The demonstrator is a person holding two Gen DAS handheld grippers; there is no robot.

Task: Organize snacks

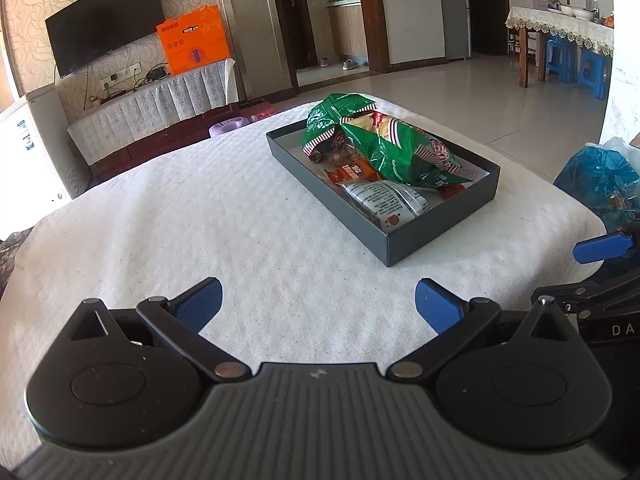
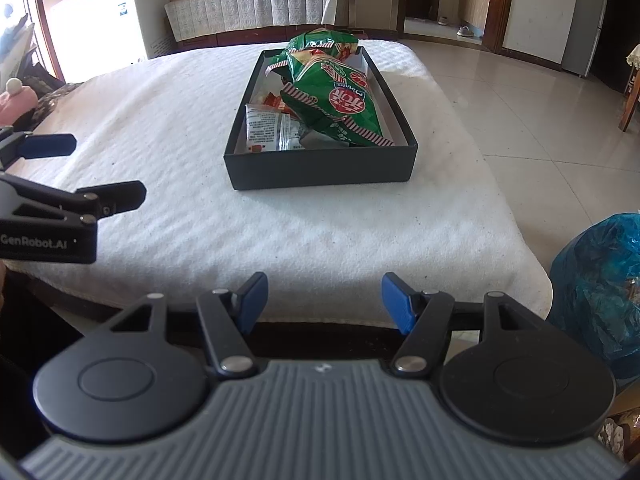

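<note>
Left tongs (image 1: 319,305) and right tongs (image 2: 324,301) gape, angled downward.

Black TV (image 1: 106,20) on patterned wall upper left; pale tiled floor (image 1: 500,92) right; blue stools (image 1: 576,64) under lace-covered table (image 1: 560,26).

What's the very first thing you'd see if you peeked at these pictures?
The big green snack bag jumps out first, lying in a dark box on the white cloth, with a small silver packet beside it. Next is the crinkly blue bag off the table's right edge.
</note>
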